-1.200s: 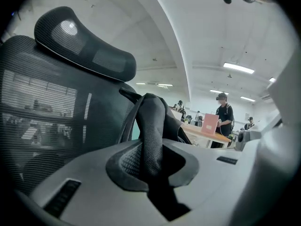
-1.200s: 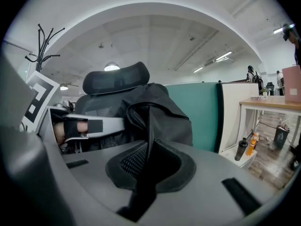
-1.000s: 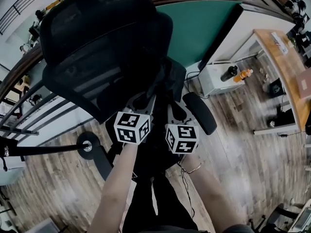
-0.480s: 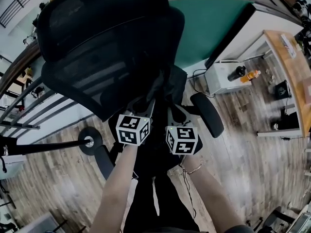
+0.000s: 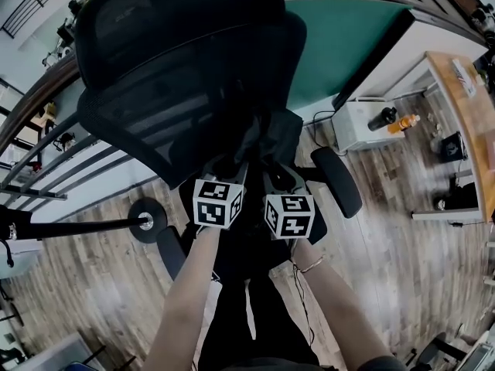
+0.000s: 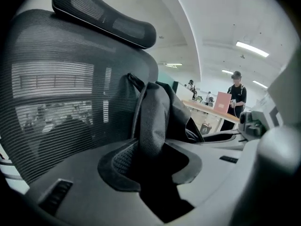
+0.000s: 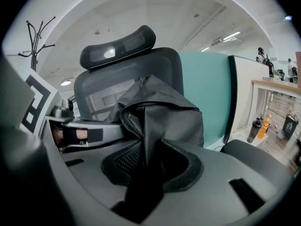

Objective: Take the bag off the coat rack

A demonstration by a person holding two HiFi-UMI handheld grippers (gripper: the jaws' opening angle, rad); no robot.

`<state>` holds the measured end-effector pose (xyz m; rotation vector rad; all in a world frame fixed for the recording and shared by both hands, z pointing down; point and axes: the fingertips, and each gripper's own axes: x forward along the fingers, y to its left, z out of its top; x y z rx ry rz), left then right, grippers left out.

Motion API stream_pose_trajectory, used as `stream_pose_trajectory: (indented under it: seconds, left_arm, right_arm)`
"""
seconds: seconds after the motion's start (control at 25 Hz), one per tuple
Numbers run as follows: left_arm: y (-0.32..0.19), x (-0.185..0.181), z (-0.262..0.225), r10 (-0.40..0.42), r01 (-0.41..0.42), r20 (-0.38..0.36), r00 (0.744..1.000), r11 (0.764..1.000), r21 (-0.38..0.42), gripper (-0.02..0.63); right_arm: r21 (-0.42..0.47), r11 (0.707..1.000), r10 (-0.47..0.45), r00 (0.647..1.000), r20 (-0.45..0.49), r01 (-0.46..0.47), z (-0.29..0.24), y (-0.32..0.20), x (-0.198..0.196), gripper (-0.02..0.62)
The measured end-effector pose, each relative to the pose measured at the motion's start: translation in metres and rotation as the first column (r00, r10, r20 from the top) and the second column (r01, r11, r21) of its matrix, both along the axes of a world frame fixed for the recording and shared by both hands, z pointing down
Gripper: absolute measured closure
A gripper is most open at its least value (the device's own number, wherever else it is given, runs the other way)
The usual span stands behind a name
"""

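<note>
Overhead and close-up, sharing the bag [image 5: 267, 134]

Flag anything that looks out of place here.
The black bag is crumpled against the office chair backrest, not hanging on the coat rack, which stands off in the background. Folds of it stick up between the jaws of the left gripper and the right gripper, and both sets of jaws are opening.
</note>
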<state>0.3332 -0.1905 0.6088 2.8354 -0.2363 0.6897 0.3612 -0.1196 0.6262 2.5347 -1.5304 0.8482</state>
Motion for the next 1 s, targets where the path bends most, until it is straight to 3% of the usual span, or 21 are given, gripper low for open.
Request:
stream_pose_trajectory:
  seconds: [0.44, 1.0]
  left_arm:
    - [-0.02, -0.057, 0.018, -0.097, 0.102, 0.086, 0.992, 0.994, -0.047, 0.437]
    - [-0.035, -0.14, 0.048, -0.243, 0.26, 0.156, 0.958, 0.96, -0.106, 0.428]
  right_arm:
    - [-0.03, 0.989, -0.142, 0.988, 0.053, 0.143, 0.008, -0.013, -0.052, 0.38]
    - [-0.082, 0.951, -0.288, 0.952, 0.107, 0.297, 0.034, -0.029, -0.129, 0.359]
